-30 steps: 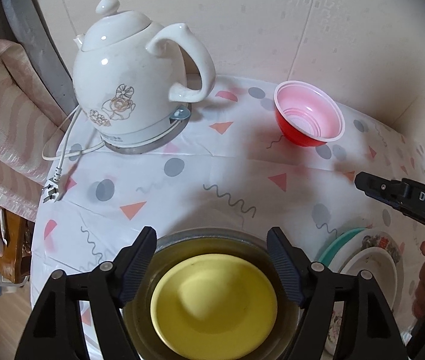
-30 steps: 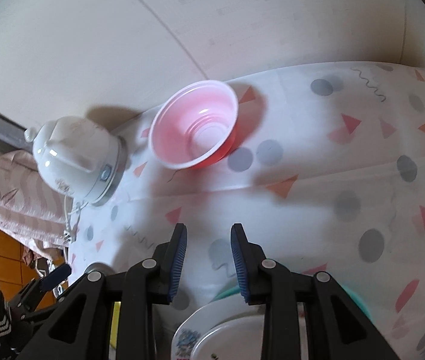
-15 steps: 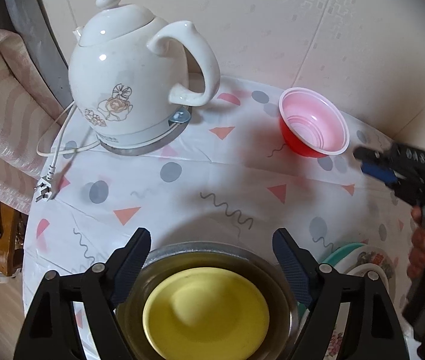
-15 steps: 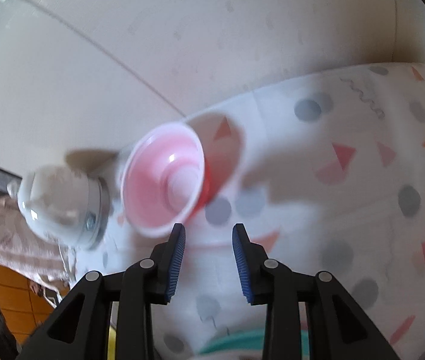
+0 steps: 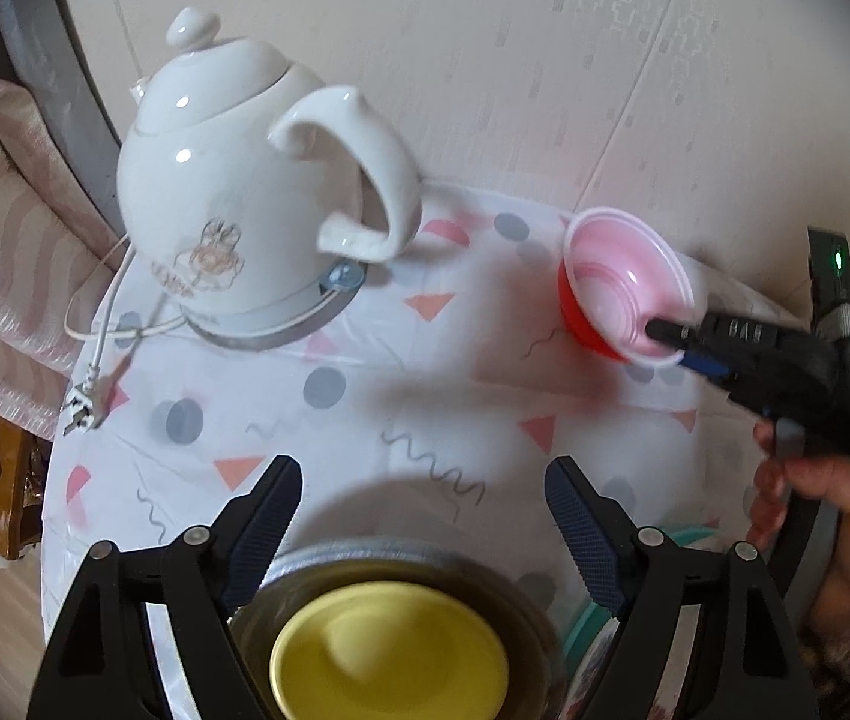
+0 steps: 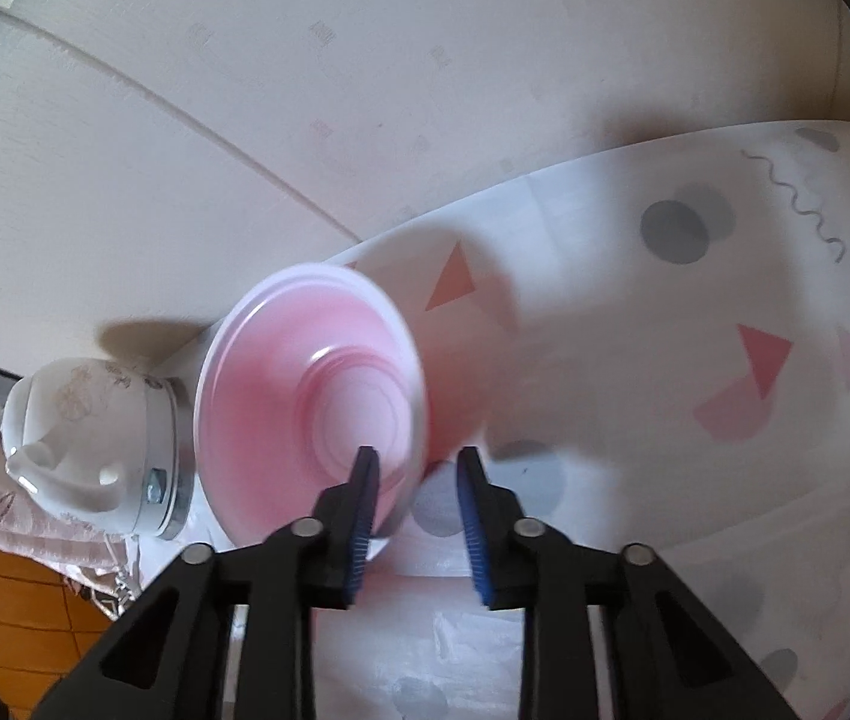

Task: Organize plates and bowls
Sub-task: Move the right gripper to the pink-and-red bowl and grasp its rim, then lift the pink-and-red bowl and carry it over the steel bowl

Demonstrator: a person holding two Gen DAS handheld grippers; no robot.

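Nearest, the left claw [image 5: 419,516] stands spread and empty above a yellow plate [image 5: 389,654] nested in a grey bowl [image 5: 401,564] at the worktop's [image 5: 365,372] near edge. Farther back, the right claw [image 6: 416,480] has just been closing, its jaws straddling the near rim of the red bowl [image 6: 281,396], one finger inside, one outside, not yet pinching. The light bowl could tip or skid toward the kettle [image 5: 233,210] if a finger nudges the rim before both press.

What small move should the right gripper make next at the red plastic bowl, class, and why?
Probably finish closing. The right gripper straddles the near rim of the red plastic bowl, one finger inside, one outside; its fingers have just been closing, yet a gap still shows at the rim.
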